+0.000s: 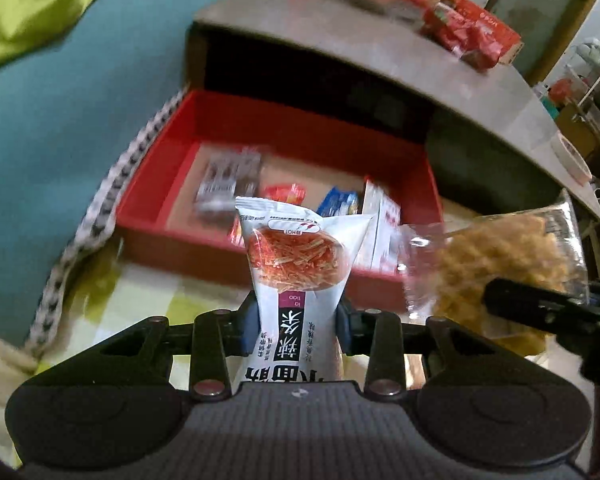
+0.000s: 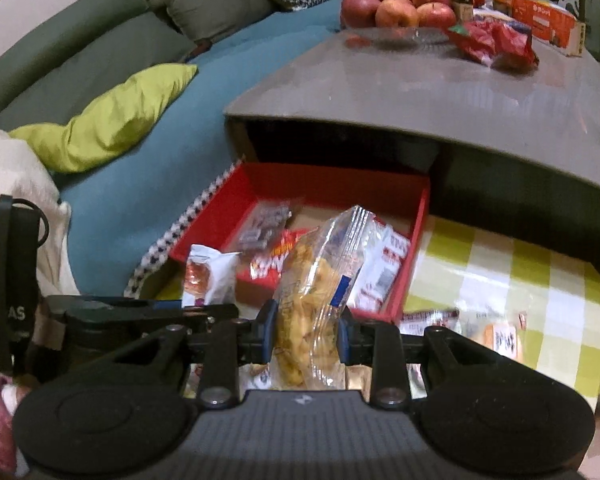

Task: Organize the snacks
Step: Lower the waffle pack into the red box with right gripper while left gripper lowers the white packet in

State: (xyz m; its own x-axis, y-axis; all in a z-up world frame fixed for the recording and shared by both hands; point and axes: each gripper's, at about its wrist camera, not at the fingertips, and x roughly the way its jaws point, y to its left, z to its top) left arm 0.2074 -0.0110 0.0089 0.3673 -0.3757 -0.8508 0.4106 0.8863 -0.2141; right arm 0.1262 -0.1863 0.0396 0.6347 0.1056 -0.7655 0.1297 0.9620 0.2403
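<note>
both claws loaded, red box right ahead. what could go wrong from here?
1. The left claw pinches the white spicy-strip packet low down, so its tall top may flop or twist when released.
2. The right claw squeezes a crinkly clear bag of yellow snacks; the slick film may slip, or the contents crush.
3. The red box already holds several packets, and both loads sit close together, so they may collide or land on its rim.

You see a red box (image 2: 418, 216), a white packet (image 1: 300, 264) with orange strips pictured, yellow snacks in a clear bag (image 2: 320, 280), a green-and-white checked cloth (image 2: 500, 272), a blue sofa (image 2: 140, 192) and red apples (image 2: 396, 10).
</note>
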